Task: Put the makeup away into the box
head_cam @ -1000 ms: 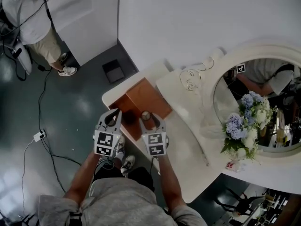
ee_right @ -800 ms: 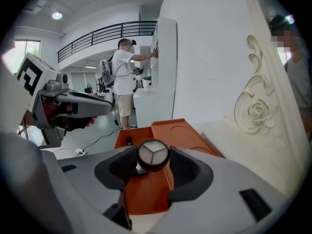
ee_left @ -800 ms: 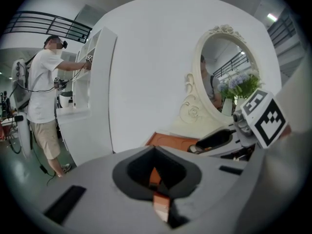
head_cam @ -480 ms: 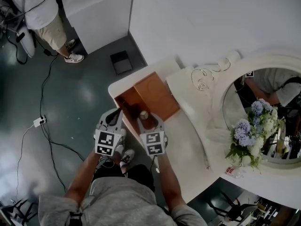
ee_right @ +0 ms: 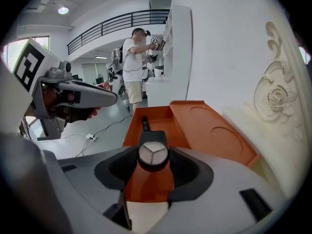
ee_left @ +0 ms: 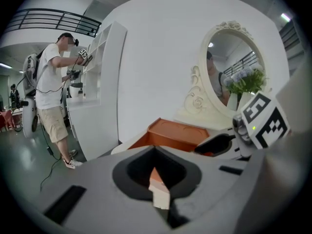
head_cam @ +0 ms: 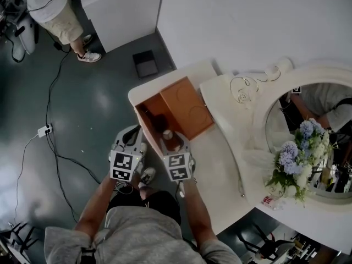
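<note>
An open orange box (head_cam: 155,110) sits at the table's left end, its lid (head_cam: 190,106) lying flat beside it. A slim dark makeup item (ee_right: 145,124) lies in the box (ee_right: 158,126). My right gripper (head_cam: 171,140) is shut on a round black makeup jar (head_cam: 168,135) with a pale top (ee_right: 152,154), held over the box's near end. My left gripper (head_cam: 132,133) hangs left of the box, off the table's edge. In the left gripper view its jaws (ee_left: 157,152) are together with nothing between them.
The white vanity table (head_cam: 220,164) carries an oval mirror (head_cam: 324,109), a bunch of flowers (head_cam: 297,155) and a loop of wire (head_cam: 242,89). A person (head_cam: 55,10) stands at a white shelf unit far left. Cables (head_cam: 49,131) cross the grey floor.
Both grippers have sunk and come nearer to the box's near end. The right one still holds the round jar, and the left jaws stay together.
</note>
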Available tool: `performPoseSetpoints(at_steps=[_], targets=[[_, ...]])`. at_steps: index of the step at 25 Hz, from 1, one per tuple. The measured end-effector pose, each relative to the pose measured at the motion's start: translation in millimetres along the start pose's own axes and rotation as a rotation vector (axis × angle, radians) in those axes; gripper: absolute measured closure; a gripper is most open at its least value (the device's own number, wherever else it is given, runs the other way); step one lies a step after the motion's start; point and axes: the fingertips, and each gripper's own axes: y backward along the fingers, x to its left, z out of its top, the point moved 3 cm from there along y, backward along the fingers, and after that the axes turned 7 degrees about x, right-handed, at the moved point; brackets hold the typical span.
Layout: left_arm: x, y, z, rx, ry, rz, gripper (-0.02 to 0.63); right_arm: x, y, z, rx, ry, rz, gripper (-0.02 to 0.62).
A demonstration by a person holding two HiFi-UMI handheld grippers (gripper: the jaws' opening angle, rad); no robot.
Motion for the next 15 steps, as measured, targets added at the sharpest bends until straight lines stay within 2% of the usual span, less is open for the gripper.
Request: performPoseSetpoints(at_steps=[15], targets=[[-6.5,3.1,-21.7,0.029,0.018,0.01,0.606,6.2,-14.3,-16.9,0.094,0.061,0.002,0.376]])
